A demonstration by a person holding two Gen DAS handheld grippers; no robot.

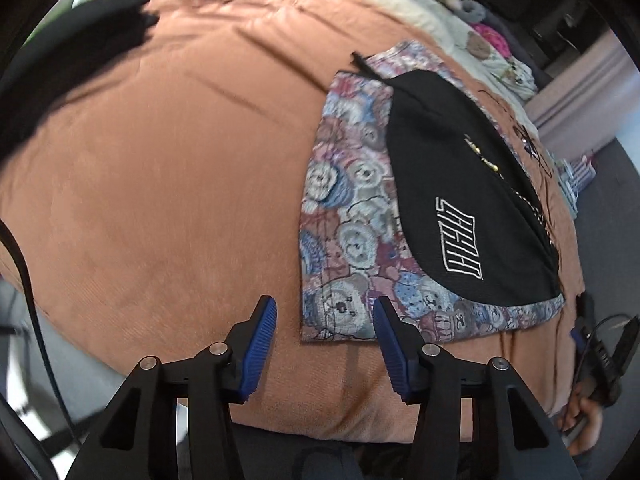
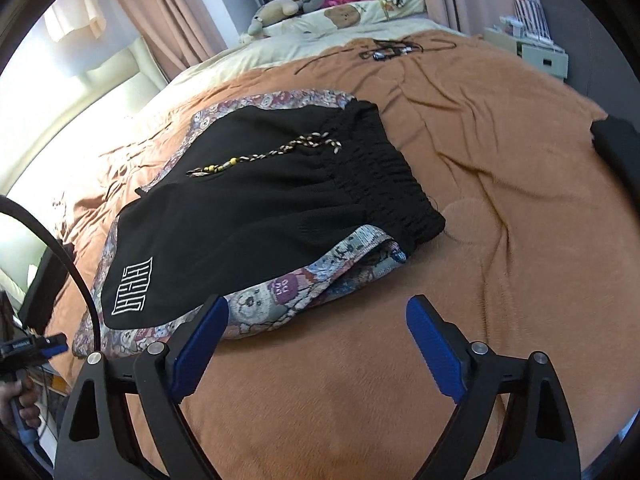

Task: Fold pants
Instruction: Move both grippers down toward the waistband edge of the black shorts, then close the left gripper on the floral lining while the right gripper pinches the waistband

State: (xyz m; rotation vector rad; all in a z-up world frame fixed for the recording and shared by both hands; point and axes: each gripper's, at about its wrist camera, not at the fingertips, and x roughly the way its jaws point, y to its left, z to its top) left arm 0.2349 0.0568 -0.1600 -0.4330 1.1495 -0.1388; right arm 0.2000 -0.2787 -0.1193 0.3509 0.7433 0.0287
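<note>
On the bed's orange blanket, toward its near edge: one pair of pants, black with a bear-print patchwork border, lying flat and already doubled into a compact shape. Elastic waistband faces the middle of the bed; hem corner and one white embroidered logo face the near edge. One beaded drawstring lies across the black panel.

Left gripper: one, blue pads spread part-way, nothing between them, hovering just above the hem corner. No contact can be confirmed.

Right gripper: one, fingers spread wide, empty, over bare blanket just beside the patchwork side edge.

Step in hand, as judged: the approach for a further fold, both grippers lining up along the near edge of the pants. The next move calls for each to pinch every layer at its corner, then lift and carry the hem toward the waistband evenly, so the layers do not slide apart.

Also present: one dark garment at the far left edge; plush toys near the headboard, count uncertain; tangled cables on the far blanket.
</note>
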